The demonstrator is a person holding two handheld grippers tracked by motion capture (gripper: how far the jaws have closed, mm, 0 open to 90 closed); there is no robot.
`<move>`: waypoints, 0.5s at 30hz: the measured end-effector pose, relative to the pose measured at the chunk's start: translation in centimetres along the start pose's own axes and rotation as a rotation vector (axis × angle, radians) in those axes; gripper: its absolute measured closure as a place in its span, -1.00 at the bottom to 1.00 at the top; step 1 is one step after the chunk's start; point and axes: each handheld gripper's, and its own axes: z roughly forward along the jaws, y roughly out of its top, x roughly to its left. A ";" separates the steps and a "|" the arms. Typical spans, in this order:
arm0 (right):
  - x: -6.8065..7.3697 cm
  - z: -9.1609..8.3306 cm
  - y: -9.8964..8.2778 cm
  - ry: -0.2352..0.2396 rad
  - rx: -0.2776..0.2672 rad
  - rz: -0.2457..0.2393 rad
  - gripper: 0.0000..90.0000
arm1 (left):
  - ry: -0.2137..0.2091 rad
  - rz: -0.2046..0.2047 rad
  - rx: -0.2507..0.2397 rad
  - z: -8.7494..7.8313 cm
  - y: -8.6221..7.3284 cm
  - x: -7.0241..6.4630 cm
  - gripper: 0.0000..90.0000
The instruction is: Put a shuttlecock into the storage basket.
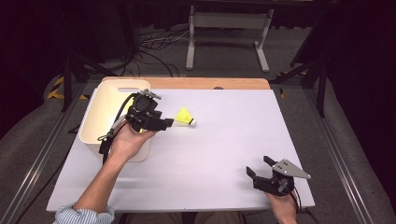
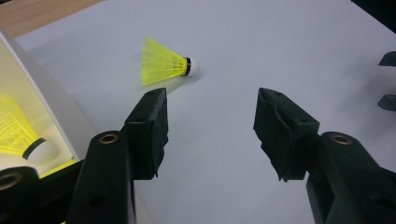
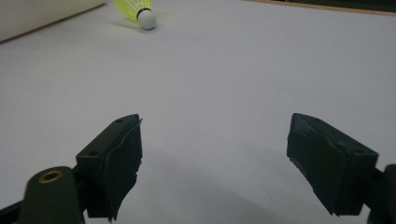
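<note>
Shuttlecocks are what the work on this table turns on, and one yellow shuttlecock (image 1: 186, 116) lies on its side on the pale grey table top (image 1: 224, 154), its white cork tip turned toward the table's right and its feather skirt toward the white bin (image 1: 93, 119). In the high view the left gripper (image 1: 169, 123) hangs over the bin's right rim and reaches out across the table, its black jaw tips just beside the shuttlecock's skirt without gripping it. The left gripper view shows the same: the jaws stand apart with bare table between them, and the shuttlecock (image 2: 167, 67) rests a little beyond the left jaw, clear of both pads. So this gripper is released and grasps nothing. At the left edge of that view the bin's white wall (image 2: 56, 107) rises, and inside it lies a second yellow shuttlecock (image 2: 21, 135) with a black band and white cork.

The right gripper (image 1: 258, 169) sits near the table's front right corner, well apart from the shuttlecock, with a hand (image 1: 282, 205) behind it. Its jaws are spread wide over empty table in the right gripper view, holding nothing, and the shuttlecock (image 3: 137, 10) appears far off at the top, near the bin.
</note>
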 end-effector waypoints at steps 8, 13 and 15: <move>0.0 0.0 0.0 0.000 0.001 0.000 -0.59 | -0.016 0.001 0.000 0.7 0.2 -0.5 0.00; 0.0 0.0 0.0 0.001 0.002 0.000 -0.59 | -0.019 -0.001 -0.002 1.1 0.4 -0.7 -0.01; 0.0 0.0 0.0 0.001 0.002 0.000 -0.59 | -0.022 -0.002 -0.001 1.3 0.4 -0.9 -0.01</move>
